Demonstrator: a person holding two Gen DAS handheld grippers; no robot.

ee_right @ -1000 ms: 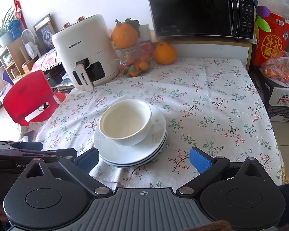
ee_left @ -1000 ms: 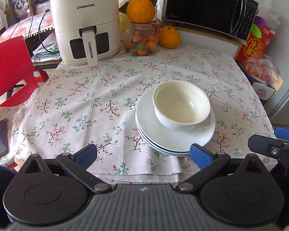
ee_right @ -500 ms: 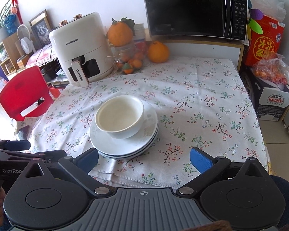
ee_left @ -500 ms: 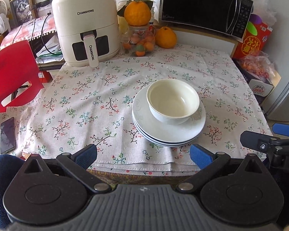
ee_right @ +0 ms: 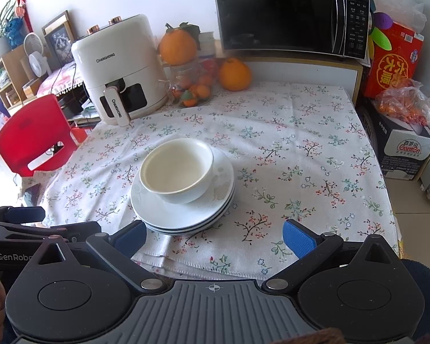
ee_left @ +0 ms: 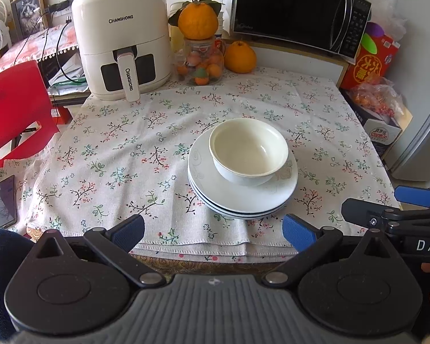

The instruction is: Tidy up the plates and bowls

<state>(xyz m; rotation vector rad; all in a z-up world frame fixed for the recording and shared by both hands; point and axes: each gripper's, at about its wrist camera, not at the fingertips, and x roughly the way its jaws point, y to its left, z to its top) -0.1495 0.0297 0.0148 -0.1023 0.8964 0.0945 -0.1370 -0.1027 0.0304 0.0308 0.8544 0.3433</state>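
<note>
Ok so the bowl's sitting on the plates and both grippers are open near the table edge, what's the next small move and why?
Probably nothing more than backing away: the bowl already sits on the stacked plates, and both the left gripper and right gripper are open, empty and short of the stack.

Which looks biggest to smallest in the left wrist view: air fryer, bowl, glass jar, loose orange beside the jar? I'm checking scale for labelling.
1. Air fryer, clearly largest.
2. Bowl, though it sits nearer the camera, which inflates it.
3. Glass jar.
4. Loose orange, close to the jar in apparent size, so that order is unsure.
</note>
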